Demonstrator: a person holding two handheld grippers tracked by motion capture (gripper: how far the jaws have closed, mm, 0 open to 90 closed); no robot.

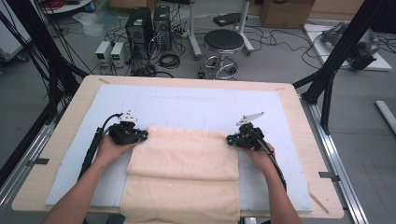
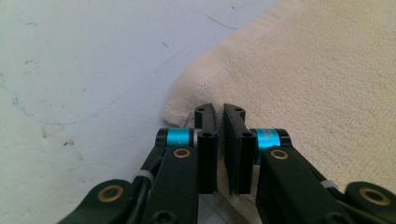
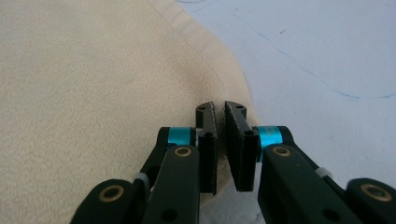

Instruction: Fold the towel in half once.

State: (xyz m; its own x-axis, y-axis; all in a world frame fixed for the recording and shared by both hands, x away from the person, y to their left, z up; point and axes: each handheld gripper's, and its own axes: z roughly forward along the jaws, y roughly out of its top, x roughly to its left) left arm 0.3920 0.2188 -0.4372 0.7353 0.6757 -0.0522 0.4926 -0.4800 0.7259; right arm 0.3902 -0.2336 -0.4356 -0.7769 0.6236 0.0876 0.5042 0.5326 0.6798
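Pinching the far corners of the half-folded cream terry towel, left gripper and right gripper are clamping shut; further folding remains.

Towel cream, plain, ahead of the black fingers with cyan bands; mat beside them pale blue, pen-marked.

Plenty of open room on the surface beyond the towel — the whole far stretch of the pale mat is bare, same for the strips out at both sides. The folded towel takes the near middle and hangs over the front edge. The left gripper and right gripper sit at its far corners — nothing between them but cloth.
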